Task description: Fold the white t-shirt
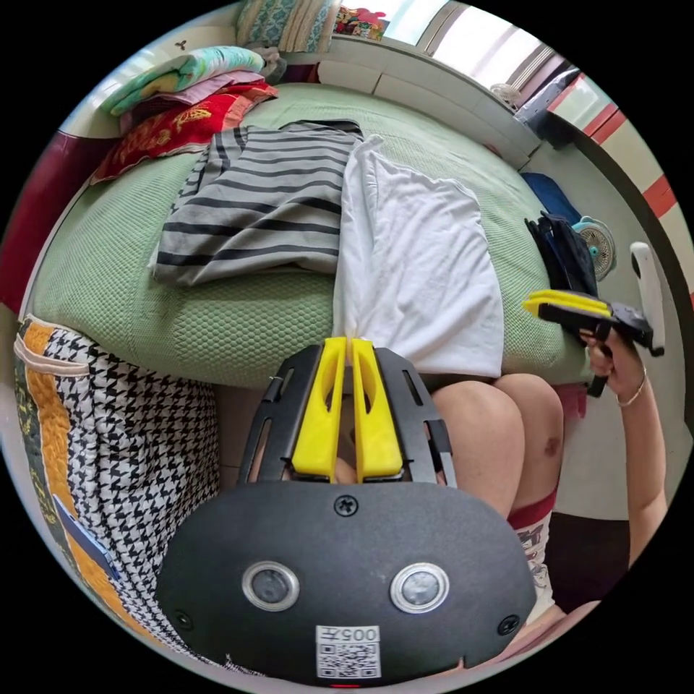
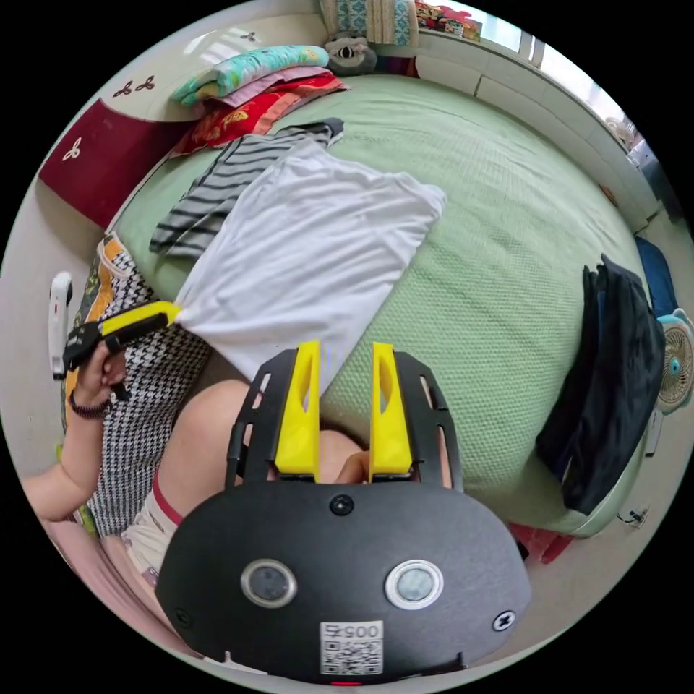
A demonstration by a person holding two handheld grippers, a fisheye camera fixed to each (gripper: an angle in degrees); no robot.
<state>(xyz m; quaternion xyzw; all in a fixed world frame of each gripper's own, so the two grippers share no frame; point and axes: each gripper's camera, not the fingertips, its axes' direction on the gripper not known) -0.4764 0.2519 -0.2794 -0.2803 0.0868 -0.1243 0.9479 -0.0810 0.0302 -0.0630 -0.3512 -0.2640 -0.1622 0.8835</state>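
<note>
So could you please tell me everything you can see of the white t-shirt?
The white t-shirt is plain, thin, soft-looking cloth, spread mostly flat on the green bed, its near edge hanging over the side. One near corner is bunched and pinched in the shut left gripper. Its far side overlaps a striped shirt.

A grey striped shirt (image 1: 253, 210) lies on the green bed cover (image 1: 238, 318), upper centre of the left gripper view. Folded colourful blankets (image 1: 181, 101) sit upper left, a houndstooth cloth (image 1: 137, 463) lower left. In the right gripper view, dark clothes (image 2: 607, 390) and a small fan (image 2: 676, 361) are at right.
</note>
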